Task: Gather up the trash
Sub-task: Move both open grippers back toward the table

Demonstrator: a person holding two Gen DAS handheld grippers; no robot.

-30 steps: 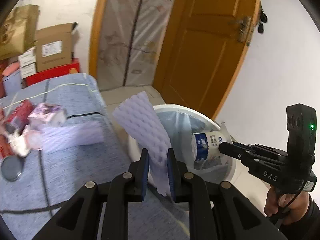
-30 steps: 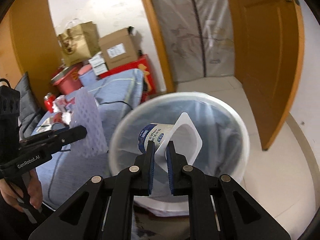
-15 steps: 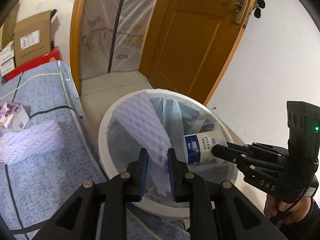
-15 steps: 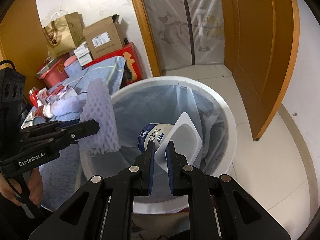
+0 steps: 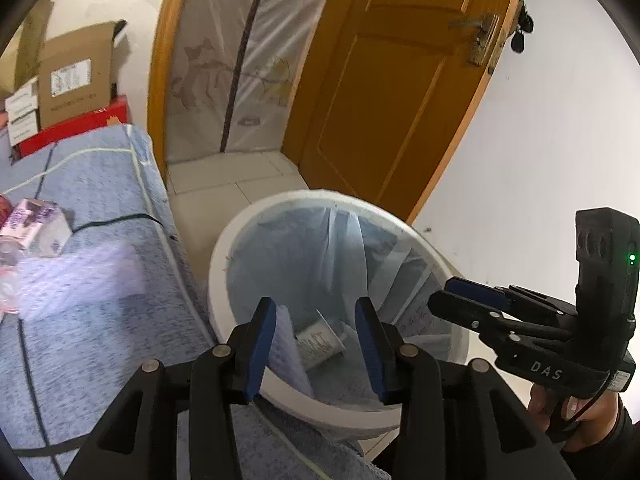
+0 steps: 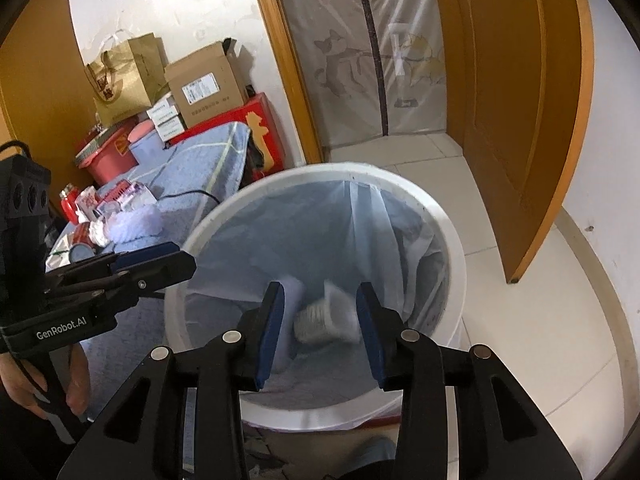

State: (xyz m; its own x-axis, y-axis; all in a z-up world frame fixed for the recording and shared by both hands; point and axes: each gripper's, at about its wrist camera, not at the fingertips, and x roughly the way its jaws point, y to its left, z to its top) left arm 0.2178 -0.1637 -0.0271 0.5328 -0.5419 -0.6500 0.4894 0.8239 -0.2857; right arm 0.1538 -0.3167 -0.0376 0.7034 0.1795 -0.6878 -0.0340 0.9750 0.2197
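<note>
Releasing both pieces over the bin (image 5: 224, 256) was the step in hand. My left tool (image 5: 316, 344) and right tool (image 6: 320, 320) stood spread with nothing between the pads; both sets of jaws had just been opening. The yogurt cup (image 6: 326, 316) and the white foam sheet (image 5: 286, 344) were inside the bag liner (image 6: 304, 232), cup low in the middle, foam against the near wall.

To do this well, I judged the tools should hold above the rim until both pieces settle, then lift straight back so a finger doesn't catch the liner. Next pickup would call for the left tool swinging to the bed (image 5: 80, 320), where more trash (image 6: 120, 216) lay.

Hard to make out: the cup was motion-blurred in the right wrist view, so I couldn't tell whether it had landed or was falling. Bin bottom was partly hidden behind my own fingers. The foam's lower edge was cut off by the left pad. Items on the bed were smeared in the left wrist view; labels unreadable. A hand (image 5: 576, 420) showed only at the frame edge.
</note>
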